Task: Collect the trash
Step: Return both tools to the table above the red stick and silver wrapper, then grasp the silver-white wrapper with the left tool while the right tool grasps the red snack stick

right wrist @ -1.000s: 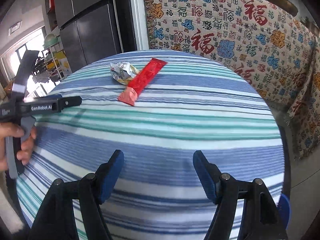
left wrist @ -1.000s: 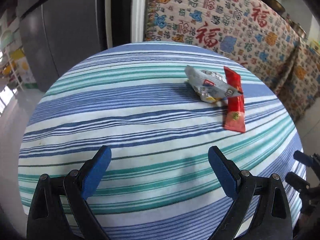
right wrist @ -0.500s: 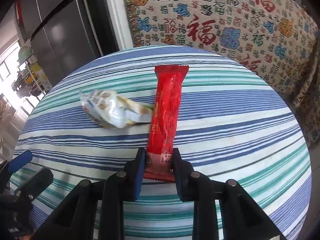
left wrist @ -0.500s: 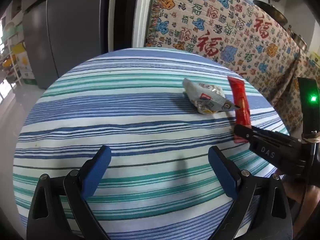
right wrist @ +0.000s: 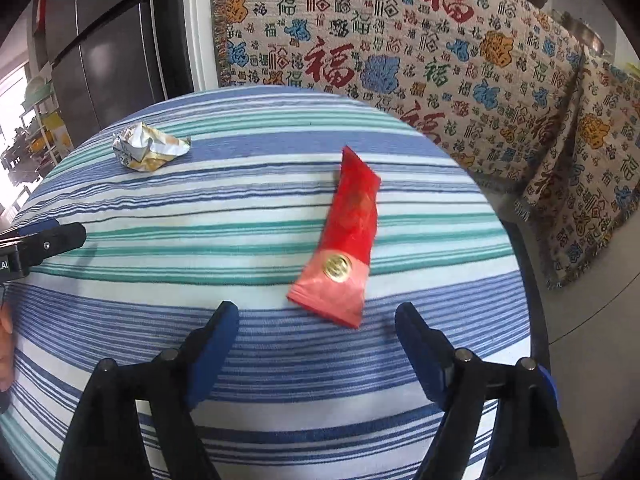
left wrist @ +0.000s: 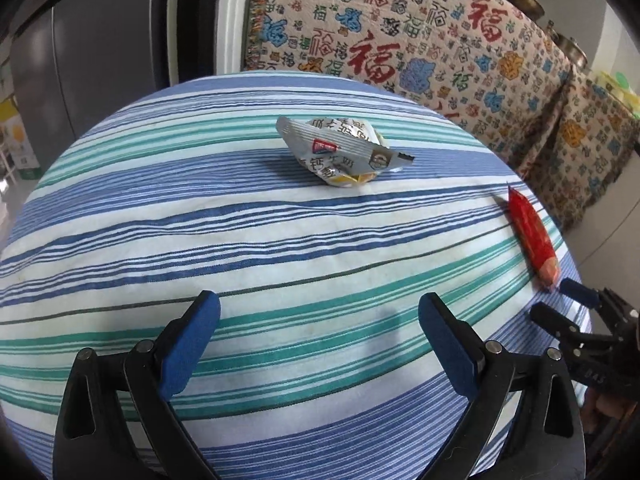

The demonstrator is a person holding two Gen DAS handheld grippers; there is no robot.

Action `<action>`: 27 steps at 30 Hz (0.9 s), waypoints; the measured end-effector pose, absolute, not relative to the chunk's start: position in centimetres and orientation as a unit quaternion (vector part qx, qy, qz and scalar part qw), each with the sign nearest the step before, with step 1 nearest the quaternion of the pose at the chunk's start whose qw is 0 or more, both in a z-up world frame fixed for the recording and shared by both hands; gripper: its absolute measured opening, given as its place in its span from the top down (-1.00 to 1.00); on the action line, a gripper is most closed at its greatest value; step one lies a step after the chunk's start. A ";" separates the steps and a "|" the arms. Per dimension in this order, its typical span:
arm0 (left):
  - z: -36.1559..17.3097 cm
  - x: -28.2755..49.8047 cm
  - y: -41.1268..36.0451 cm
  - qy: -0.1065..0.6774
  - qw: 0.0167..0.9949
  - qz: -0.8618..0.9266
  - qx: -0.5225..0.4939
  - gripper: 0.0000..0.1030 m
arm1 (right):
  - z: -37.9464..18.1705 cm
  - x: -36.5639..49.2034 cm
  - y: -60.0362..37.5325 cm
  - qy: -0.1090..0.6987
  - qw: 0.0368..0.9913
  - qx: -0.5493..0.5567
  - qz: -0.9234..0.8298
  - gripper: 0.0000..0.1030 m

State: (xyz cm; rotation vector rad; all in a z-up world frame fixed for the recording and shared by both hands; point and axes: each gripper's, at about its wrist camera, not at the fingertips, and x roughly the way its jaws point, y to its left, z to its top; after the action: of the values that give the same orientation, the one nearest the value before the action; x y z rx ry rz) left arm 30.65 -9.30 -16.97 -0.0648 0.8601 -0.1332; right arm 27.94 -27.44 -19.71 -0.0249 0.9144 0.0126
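A red snack wrapper (right wrist: 346,240) lies on the striped tablecloth (right wrist: 240,208) just ahead of my open, empty right gripper (right wrist: 316,340); it also shows in the left wrist view (left wrist: 532,236) near the table's right edge. A crumpled silver wrapper (left wrist: 344,152) lies at the table's far middle, and shows in the right wrist view (right wrist: 150,150) at the far left. My left gripper (left wrist: 318,340) is open and empty over the near part of the table, well short of the silver wrapper.
A patterned cloth with red characters (left wrist: 420,48) covers furniture behind and right of the table. A dark fridge (right wrist: 104,52) stands at the back left. The right gripper appears at the left view's right edge (left wrist: 576,320).
My right gripper was shut on the red wrapper's end; it has dragged it toward the near right, let go and opened. The left gripper stayed open and crept closer to the silver wrapper.
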 end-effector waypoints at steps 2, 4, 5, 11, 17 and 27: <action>-17.0 30.9 -9.7 0.420 0.905 -0.061 -0.017 -0.96 | -19.8 28.1 -27.7 0.446 0.895 -0.001 0.015 -0.60; -17.1 31.2 -9.7 0.421 0.905 -0.058 -0.016 -0.99 | -19.8 28.2 -28.0 0.446 0.895 0.007 0.017 -0.61; -17.0 31.4 -9.7 0.422 0.905 -0.056 -0.014 -0.99 | -19.7 28.3 -28.1 0.446 0.895 0.011 0.020 -0.65; -17.1 35.2 -9.7 0.432 0.902 -0.017 -0.008 -0.99 | -19.9 28.2 -27.8 0.450 0.893 0.000 0.020 -0.75; -17.1 40.5 -10.8 0.433 0.902 -0.001 -0.006 -0.99 | -20.0 28.3 -27.8 0.451 0.892 -0.001 0.019 -0.78; -16.1 42.3 -10.2 0.399 0.912 -0.061 -0.064 -0.10 | -19.9 28.2 -27.8 0.452 0.892 -0.002 0.019 -0.79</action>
State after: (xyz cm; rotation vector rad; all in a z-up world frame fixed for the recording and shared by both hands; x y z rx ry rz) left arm 42.30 -10.16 -16.09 -0.1316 0.8231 -0.1258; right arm 28.25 -27.80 -19.87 -0.0034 0.9377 0.0398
